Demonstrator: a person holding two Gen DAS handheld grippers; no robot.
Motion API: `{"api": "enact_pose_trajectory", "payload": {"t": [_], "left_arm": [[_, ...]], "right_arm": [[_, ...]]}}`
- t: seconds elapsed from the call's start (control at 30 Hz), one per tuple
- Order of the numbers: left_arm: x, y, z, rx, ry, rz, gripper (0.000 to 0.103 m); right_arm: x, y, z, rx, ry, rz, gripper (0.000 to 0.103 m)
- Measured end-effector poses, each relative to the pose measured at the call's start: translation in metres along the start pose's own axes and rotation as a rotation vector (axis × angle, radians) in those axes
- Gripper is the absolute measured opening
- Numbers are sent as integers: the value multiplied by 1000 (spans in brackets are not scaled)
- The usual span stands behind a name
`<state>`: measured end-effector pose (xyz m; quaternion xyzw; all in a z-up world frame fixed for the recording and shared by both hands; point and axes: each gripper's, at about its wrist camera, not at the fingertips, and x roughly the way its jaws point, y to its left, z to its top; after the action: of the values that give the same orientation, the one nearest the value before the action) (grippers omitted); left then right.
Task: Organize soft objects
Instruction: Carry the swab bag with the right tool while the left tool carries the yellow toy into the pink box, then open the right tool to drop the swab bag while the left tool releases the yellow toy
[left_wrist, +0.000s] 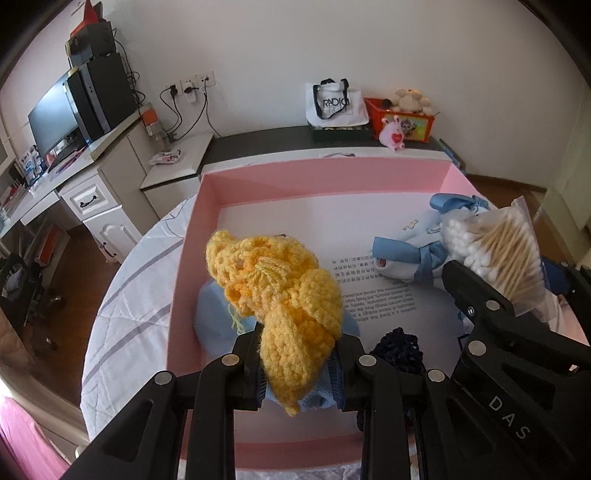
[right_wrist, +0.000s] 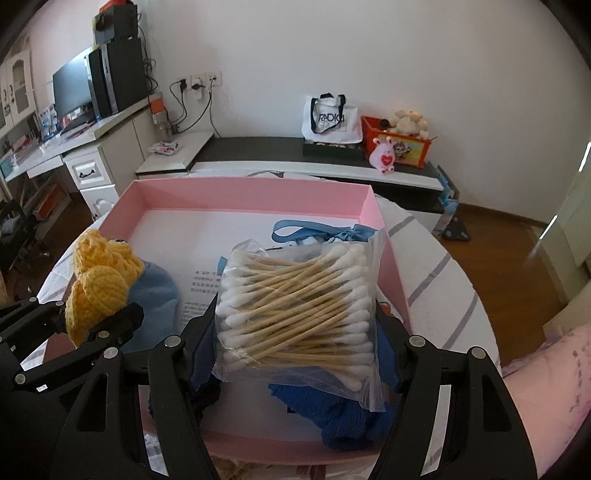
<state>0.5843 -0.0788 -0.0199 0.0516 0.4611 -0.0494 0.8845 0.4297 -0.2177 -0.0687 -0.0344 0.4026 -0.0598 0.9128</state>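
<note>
Left fingers (left_wrist: 299, 363) clamp yellow knit (left_wrist: 280, 295); right fingers (right_wrist: 295, 332) clamp swab bag (right_wrist: 299, 306); both over pink box (right_wrist: 251, 192).

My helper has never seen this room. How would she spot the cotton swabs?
Find the big pink box on the striped bed cover. Over its right side, the right tool holds a clear plastic bag. Unlike the knitted yellow and blue pieces nearby, it is see-through, packed with wooden white-tipped sticks.
</note>
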Motion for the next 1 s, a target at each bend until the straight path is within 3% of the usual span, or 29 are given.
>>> {"api": "enact_pose_trajectory", "payload": {"t": [0.17,0.3,0.33,0.4,0.47,0.7,1.0], "left_arm": [[11,6,-1,-7,4,10,34],[17,7,-5,-3,31,8,48],[19,7,-5,-1,36,14,51],[23,5,-3,5,40,23,69],[23,5,-4,4,35,21,75],[24,21,-12,-27,50,-7,84],[19,27,-22,-39,44,-7,86]], "right_arm": [[3,-2,1,2,-5,3,68],[5,-3,-1,15,2,35,75],[5,-3,-1,20,2,48,80],[5,-4,0,27,4,67,89],[5,-6,-1,35,0,58,99],[8,-9,-1,47,7,38,101],[13,-19,-1,67,23,26,101]]}}
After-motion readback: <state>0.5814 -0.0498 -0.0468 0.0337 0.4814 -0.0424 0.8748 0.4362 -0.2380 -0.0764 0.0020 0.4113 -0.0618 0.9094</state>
